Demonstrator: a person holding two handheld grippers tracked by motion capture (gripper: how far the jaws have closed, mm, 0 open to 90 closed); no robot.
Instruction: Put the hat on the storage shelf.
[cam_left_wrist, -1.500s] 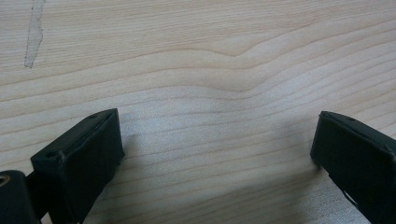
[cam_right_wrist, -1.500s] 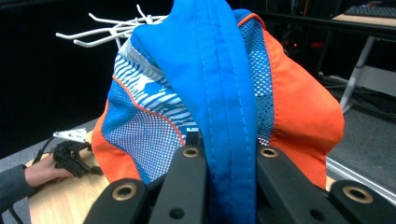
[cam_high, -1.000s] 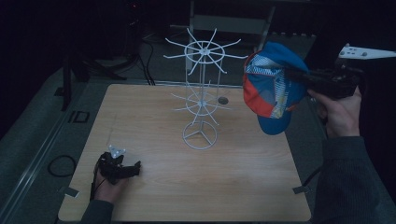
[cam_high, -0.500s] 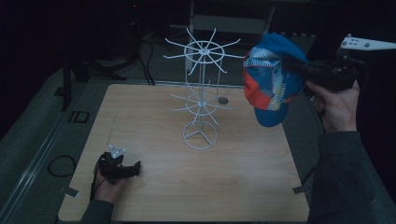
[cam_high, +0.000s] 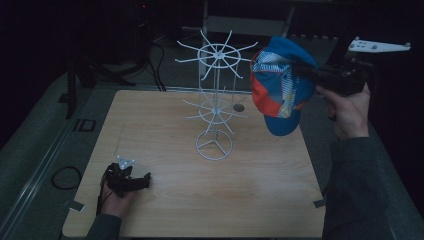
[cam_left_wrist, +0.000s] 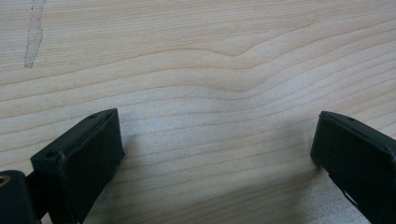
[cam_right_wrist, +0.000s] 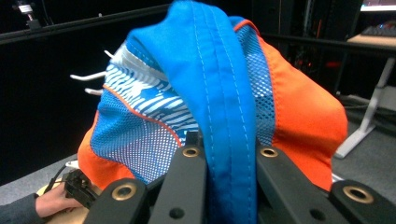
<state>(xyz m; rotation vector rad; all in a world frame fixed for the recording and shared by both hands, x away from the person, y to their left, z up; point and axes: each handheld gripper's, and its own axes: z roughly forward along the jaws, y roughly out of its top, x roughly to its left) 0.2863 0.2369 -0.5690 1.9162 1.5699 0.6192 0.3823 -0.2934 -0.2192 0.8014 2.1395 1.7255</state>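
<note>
left gripper (cam_high: 131, 180) rests on the wooden tabletop (cam_high: 260, 200) near its front-left corner, jaws spread wide, nothing between them. white wire rack (cam_high: 215, 100) stands mid-table. right gripper (cam_high: 300, 70) held aloft beside rack top, jaws pinching the blue-orange cap (cam_high: 277, 90), cap hanging clear of the tabletop.

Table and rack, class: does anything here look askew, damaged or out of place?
Nothing looks damaged or spilled. The white wire rack stands upright on the wooden table, bare of hats. The cap hangs bunched from the right gripper, beside the rack's top arms. A faint scuff marks the wood by the left gripper.
</note>
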